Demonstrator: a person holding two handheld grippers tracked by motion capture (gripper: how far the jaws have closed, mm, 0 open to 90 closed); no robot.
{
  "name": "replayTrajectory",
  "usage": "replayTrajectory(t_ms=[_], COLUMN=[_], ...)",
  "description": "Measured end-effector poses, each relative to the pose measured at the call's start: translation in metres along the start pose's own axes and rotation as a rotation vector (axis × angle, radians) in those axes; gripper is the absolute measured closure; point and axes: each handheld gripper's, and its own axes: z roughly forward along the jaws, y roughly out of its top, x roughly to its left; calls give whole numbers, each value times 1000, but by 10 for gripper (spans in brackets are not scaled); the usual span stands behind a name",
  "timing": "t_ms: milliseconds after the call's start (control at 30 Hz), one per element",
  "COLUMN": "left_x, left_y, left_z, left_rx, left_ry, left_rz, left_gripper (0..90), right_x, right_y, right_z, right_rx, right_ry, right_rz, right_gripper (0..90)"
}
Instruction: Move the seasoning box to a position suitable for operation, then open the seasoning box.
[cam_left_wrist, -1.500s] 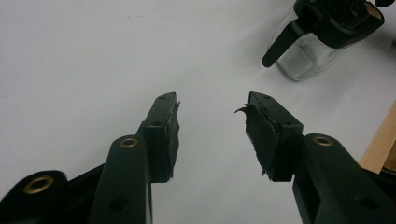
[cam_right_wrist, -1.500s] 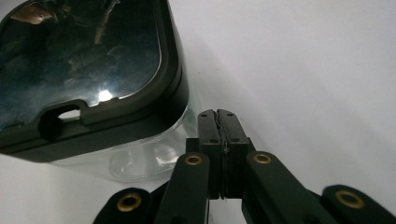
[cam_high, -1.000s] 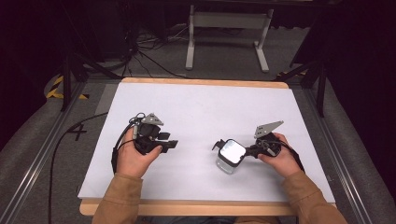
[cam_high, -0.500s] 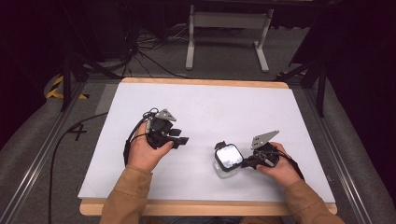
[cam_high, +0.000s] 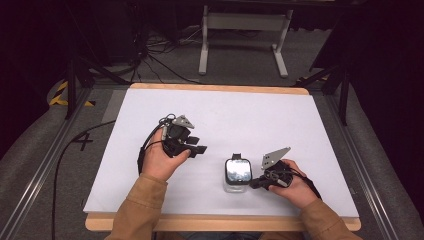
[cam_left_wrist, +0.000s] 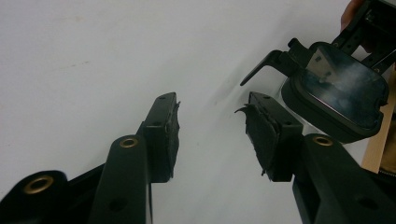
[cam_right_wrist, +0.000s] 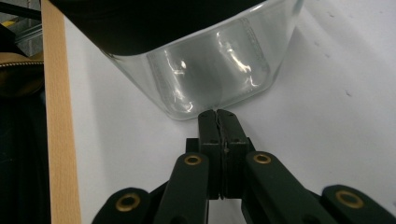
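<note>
Two grippers are over the white worktop (cam_high: 280, 120) in the high view. The left gripper (cam_high: 199, 148) is held up over the left-centre of the sheet. The right gripper (cam_high: 251, 184) is low and near the front edge, its tip right against a clear box (cam_high: 237, 175) with a dark lid. Half a second ago the box sat a little farther back; both hands have since drifted rightward and the right one nearer the person, the box with it.

From the left gripper view, the jaws stand well apart with nothing between them, their pads (cam_left_wrist: 173, 128) looking frayed. The box's lid (cam_left_wrist: 343, 91) shows off to the upper right, apart from these jaws.

In the right gripper view, the jaws are pressed together on nothing, with the tip touching the box's glassy wall (cam_right_wrist: 210, 70). The wooden edge (cam_right_wrist: 58, 140) of the worktop runs close by. My worry is that a closed tip only nudges: the slick wall may let the box skid or twist, and any further push toward the person could send it off that edge.
</note>
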Motion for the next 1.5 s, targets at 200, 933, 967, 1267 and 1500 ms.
replayTrajectory(t_ms=[200,933,967,1267,1500], left_x=[-2,-46,-46,-44,-41], left_y=[1,46,47,50,49], left_z=[-1,40,43,69,74], left_rx=[-10,-47,-42,-17,17], left_ry=[-4,-186,-192,-214,-211], left_rz=[4,150,145,131,120], left_gripper=[546,873,890,898,898], right_x=[-1,2,2,6,7], right_y=[0,-17,-18,-24,-27], right_z=[-6,-73,-74,-75,-76], right_rx=[-14,-197,-199,-201,-199], right_ry=[-18,-125,-126,-131,-134], right_rz=[8,86,90,103,106], right_gripper=[900,900,900,900,900])
